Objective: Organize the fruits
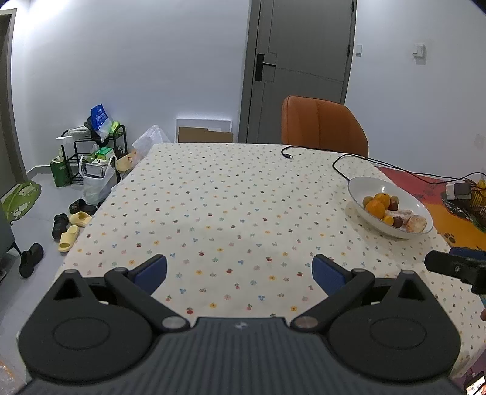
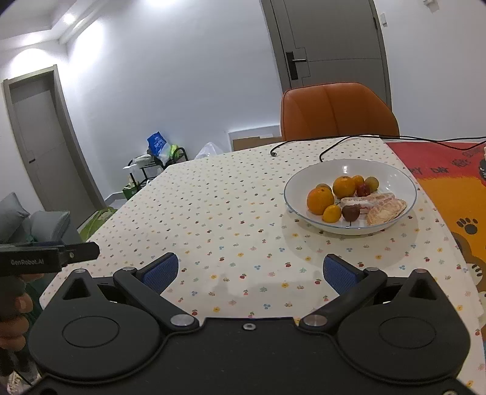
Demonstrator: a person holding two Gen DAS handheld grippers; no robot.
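Blue-padded right gripper (image 2: 250,272) gapes wide, holding nothing.

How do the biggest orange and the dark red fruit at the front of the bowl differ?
The biggest orange is bright orange and round; the dark red fruit is maroon, clearly smaller, with a thin stem showing. The orange sits at the pile's left edge; the red fruit lies beside the peeled citrus segments. Both rest in the white bowl, ungripped.

Pretty even, cool indoor light from ceiling spots (image 2: 69,18) blowing out the white wall (image 2: 170,76); soft shadows under the bowl (image 2: 398,173); sharp focus; heavy fisheye bending at edges.
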